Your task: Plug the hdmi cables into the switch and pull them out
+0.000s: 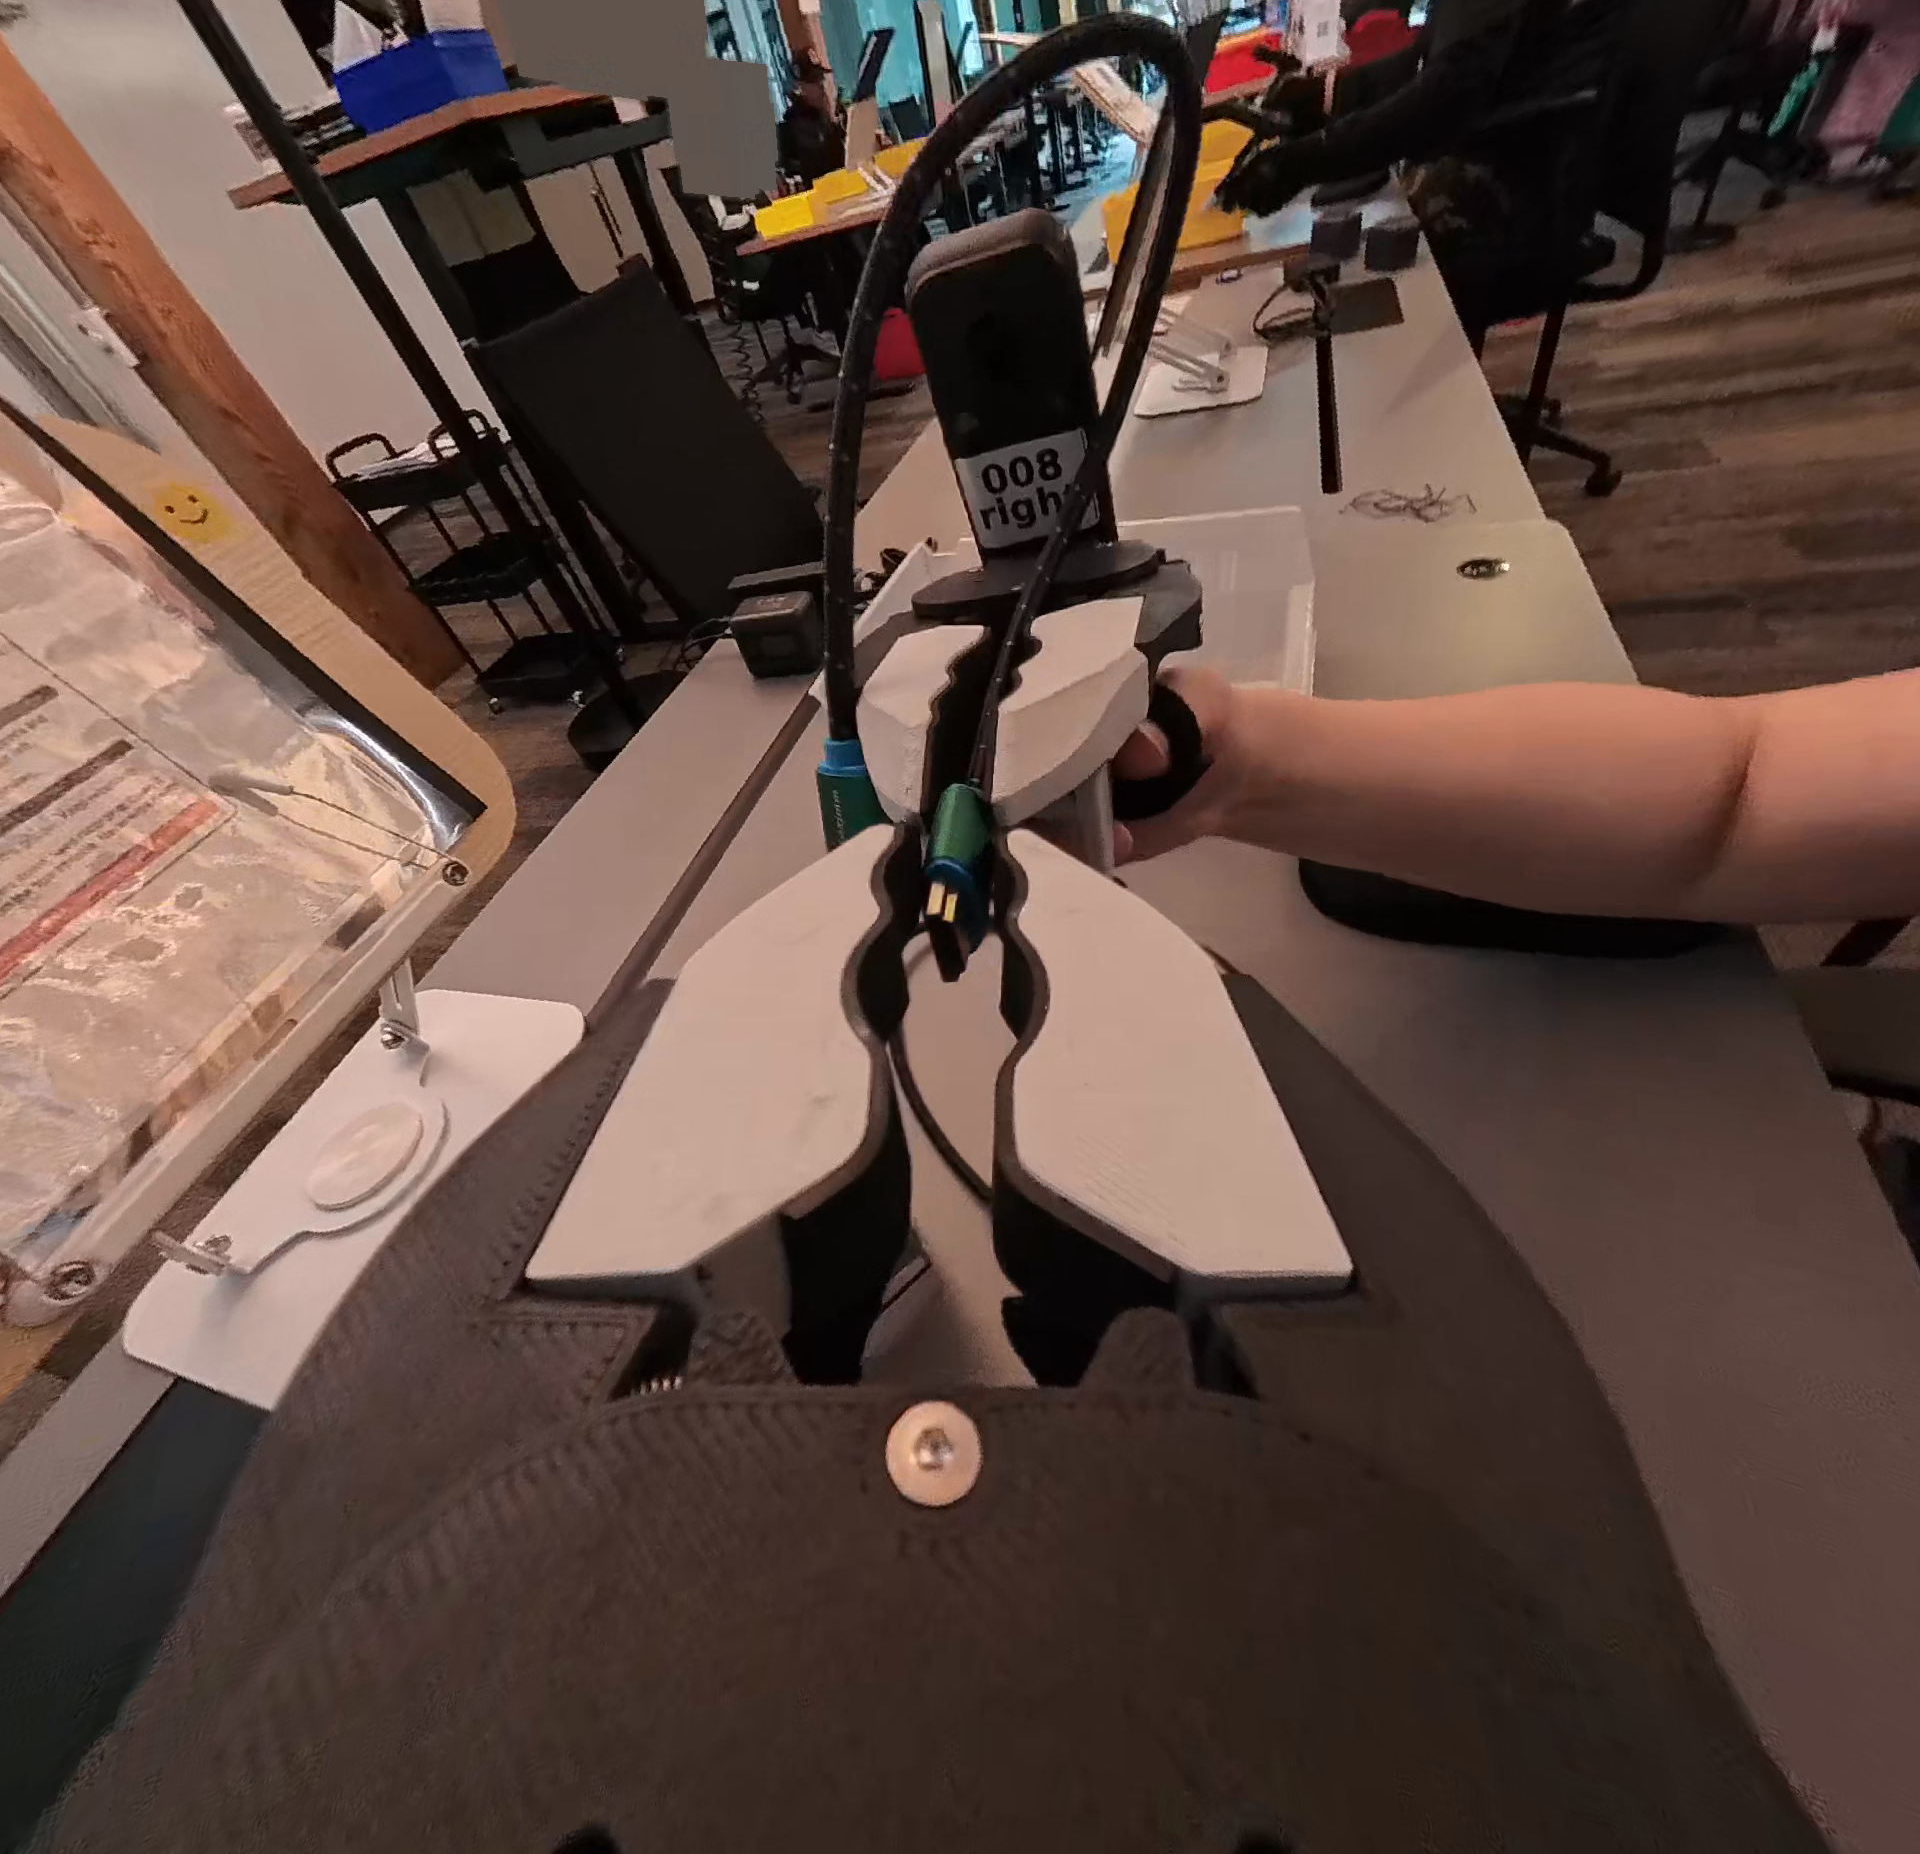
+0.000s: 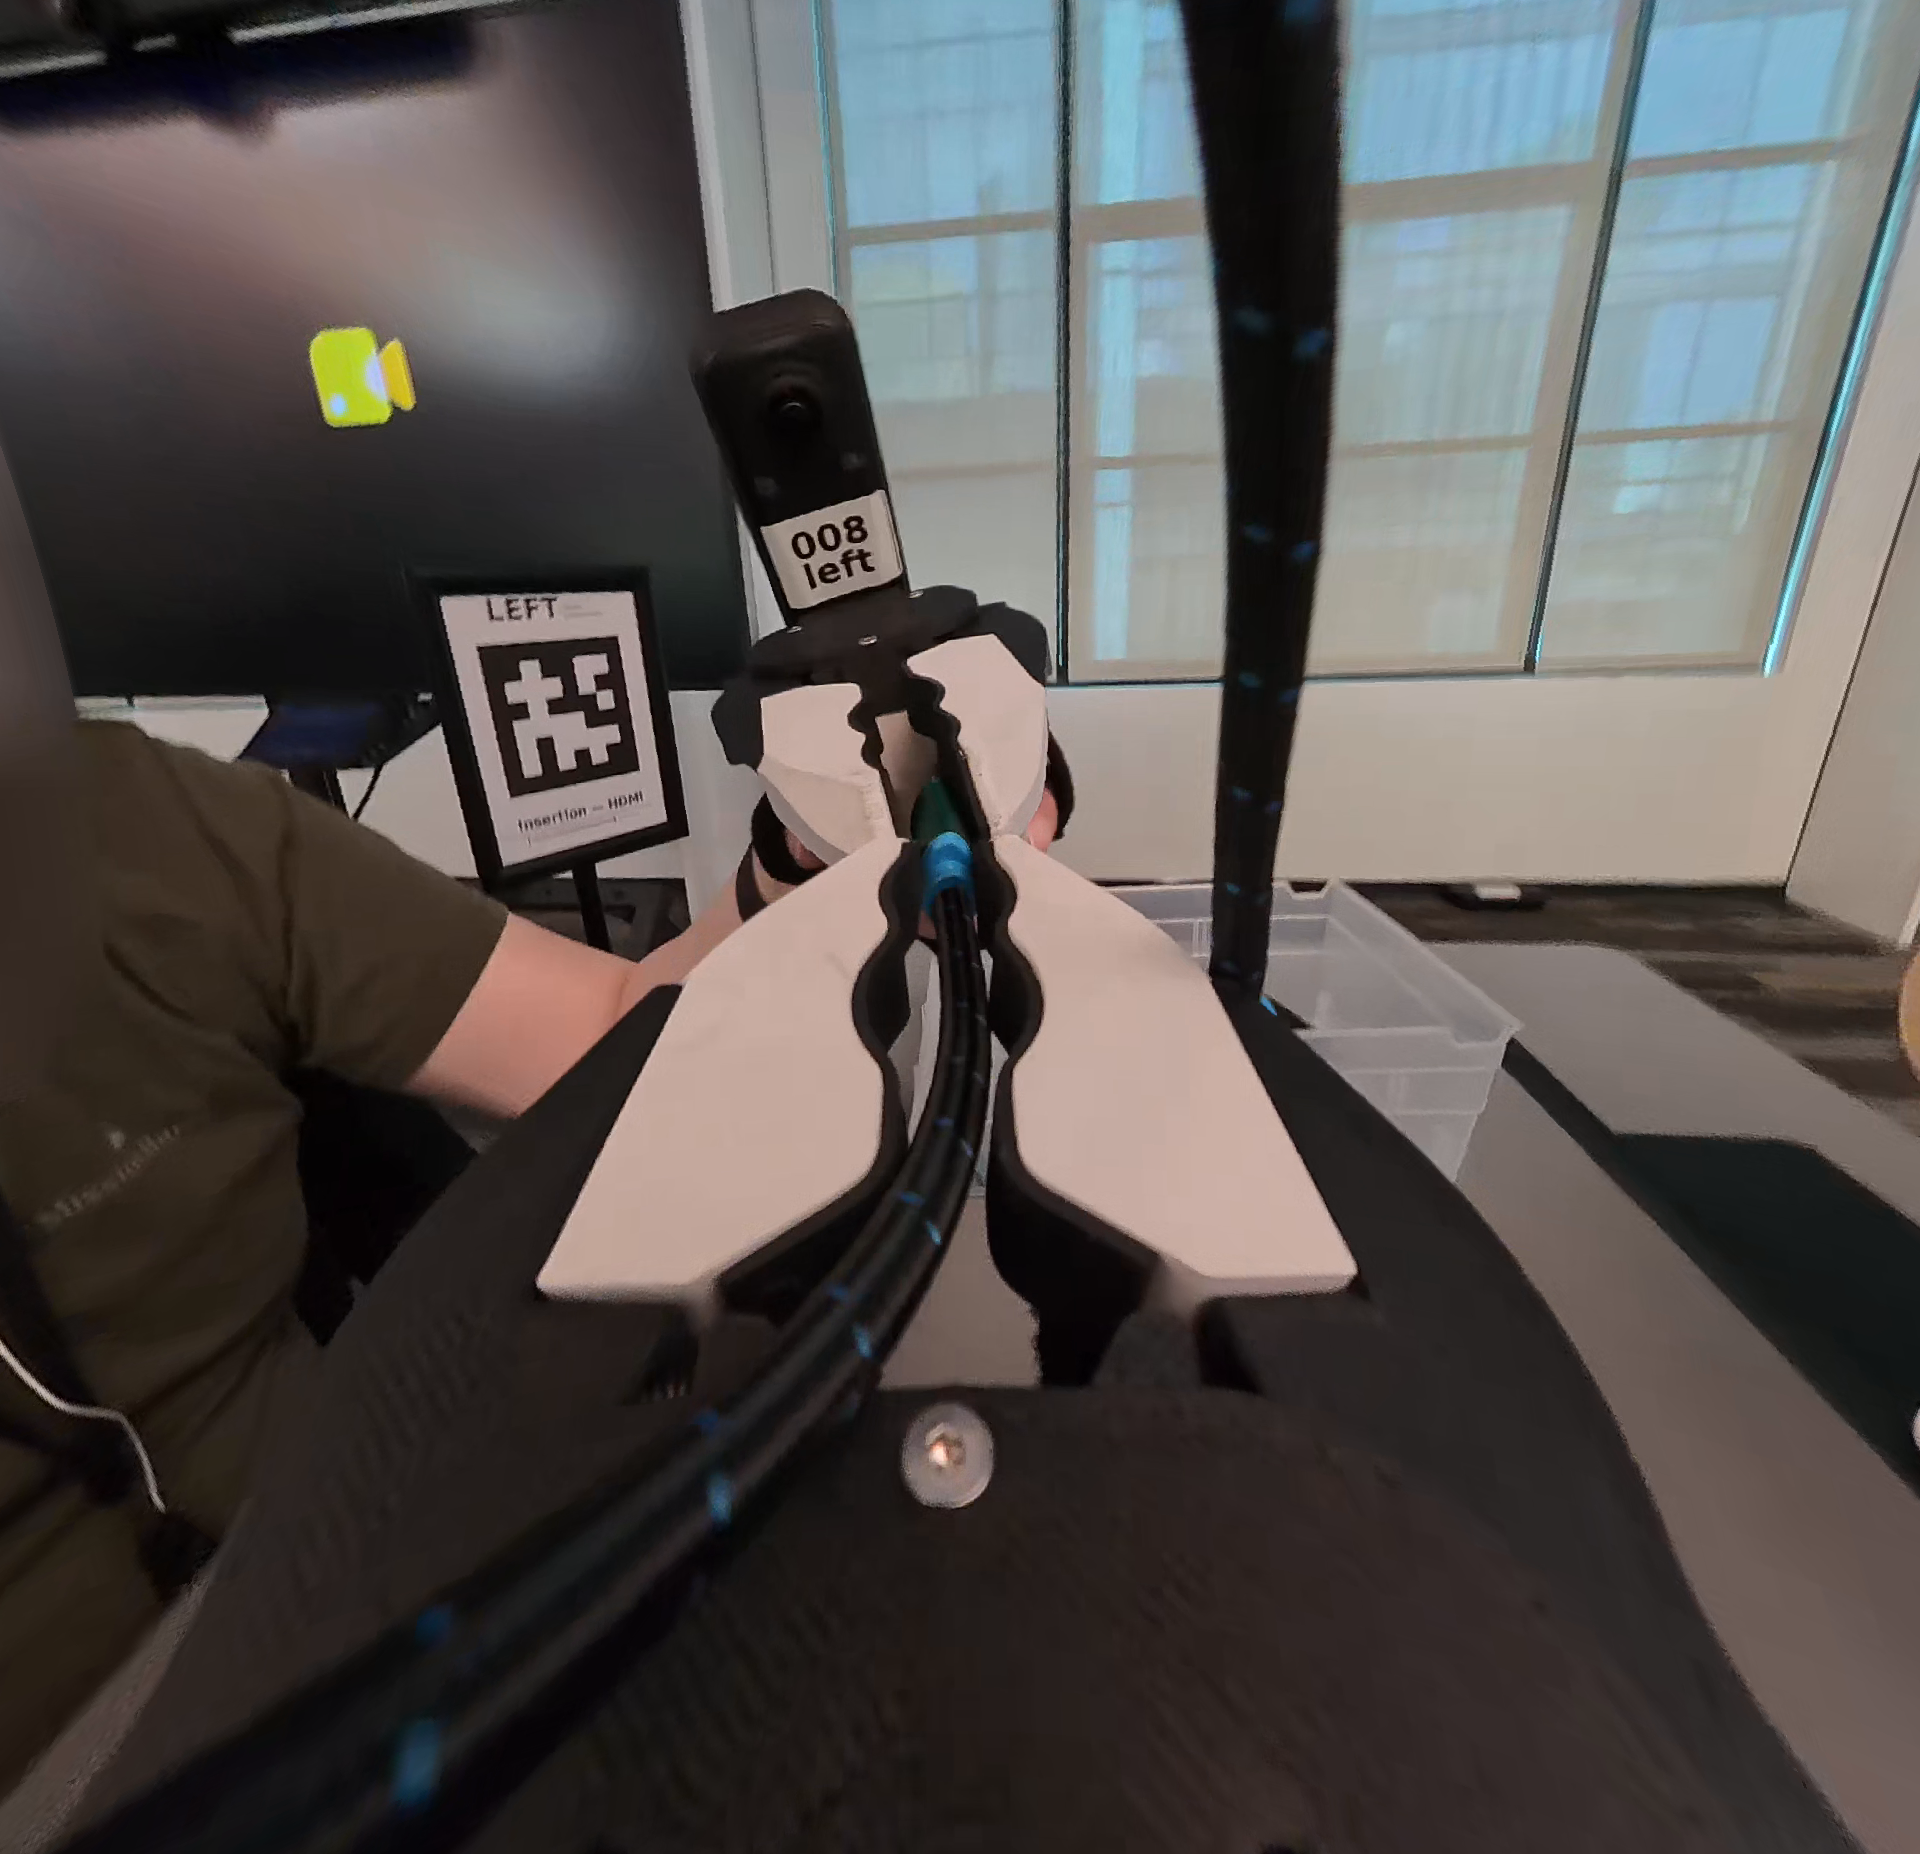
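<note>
Now the grey bench (image 1: 1455, 1025) carries both grippers above it. Over the bench, the right gripper (image 1: 961, 755) is closed on the black hdmi cable (image 1: 1132, 277), and the left gripper (image 1: 951, 869), tip to tip with it, stands slightly open around the green plug (image 1: 958, 836).

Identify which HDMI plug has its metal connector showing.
The green plug between the left gripper's tips, gold connector exposed. The teal plug hangs left of it, connector hidden.

right gripper (image 1: 961, 765) faces left gripper (image 1: 948, 874) tip to tip | HDMI plug (image 1: 951, 905) between — seemingly | table (image 1: 1455, 1077) below
</note>
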The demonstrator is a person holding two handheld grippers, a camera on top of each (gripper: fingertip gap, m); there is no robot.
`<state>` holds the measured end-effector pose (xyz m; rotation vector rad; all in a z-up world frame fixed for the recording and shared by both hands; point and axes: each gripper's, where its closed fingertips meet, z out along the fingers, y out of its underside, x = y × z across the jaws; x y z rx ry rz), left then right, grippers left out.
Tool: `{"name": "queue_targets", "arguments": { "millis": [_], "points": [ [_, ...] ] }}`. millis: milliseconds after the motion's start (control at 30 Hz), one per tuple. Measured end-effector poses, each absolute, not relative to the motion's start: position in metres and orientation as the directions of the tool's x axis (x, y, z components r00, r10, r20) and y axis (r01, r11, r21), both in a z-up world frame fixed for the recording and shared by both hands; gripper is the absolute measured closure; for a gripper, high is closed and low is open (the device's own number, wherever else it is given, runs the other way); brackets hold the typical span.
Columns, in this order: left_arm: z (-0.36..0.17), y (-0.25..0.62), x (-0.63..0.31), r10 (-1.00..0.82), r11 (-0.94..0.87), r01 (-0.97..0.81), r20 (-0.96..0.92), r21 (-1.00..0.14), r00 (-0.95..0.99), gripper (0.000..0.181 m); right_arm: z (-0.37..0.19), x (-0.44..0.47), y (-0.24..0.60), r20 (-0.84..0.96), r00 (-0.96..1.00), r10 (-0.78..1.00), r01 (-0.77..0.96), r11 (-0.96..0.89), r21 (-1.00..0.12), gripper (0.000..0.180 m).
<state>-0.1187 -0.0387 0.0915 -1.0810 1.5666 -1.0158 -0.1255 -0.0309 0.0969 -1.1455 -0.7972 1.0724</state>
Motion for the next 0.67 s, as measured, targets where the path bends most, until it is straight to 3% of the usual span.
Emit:
{"name": "queue_targets", "arguments": {
  "millis": [167, 267, 433, 500, 667],
  "points": [
    [0.091, -0.048, -0.120, -0.931, 0.345, -0.174, -0.312, -0.922, -0.192, 0.169, 0.097, -0.127, -0.040, 0.082, 0.305, 0.949, -0.234, 0.158, -0.959, 0.169],
    [0.095, -0.048, -0.121, -0.870, 0.492, -0.166, -0.473, -0.855, -0.143, 0.169, 0.102, -0.126, -0.040, 0.048, 0.301, 0.952, -0.279, 0.136, -0.951, 0.165],
    [0.108, -0.045, -0.128, -0.575, 0.797, -0.208, -0.818, -0.567, 0.024, 0.170, 0.098, -0.126, -0.033, -0.318, 0.095, 0.943, -0.351, -0.267, -0.897, 0.135],
    [0.103, -0.051, -0.127, -0.552, 0.819, -0.195, -0.834, -0.540, -0.012, 0.170, 0.096, -0.132, -0.040, -0.388, -0.027, 0.921, -0.334, -0.374, -0.865, 0.139],
    [0.095, -0.044, -0.126, -0.513, 0.840, -0.222, -0.858, -0.495, -0.029, 0.170, 0.096, -0.141, -0.041, -0.403, -0.029, 0.915, -0.319, -0.391, -0.863, 0.151]
  ]
}}
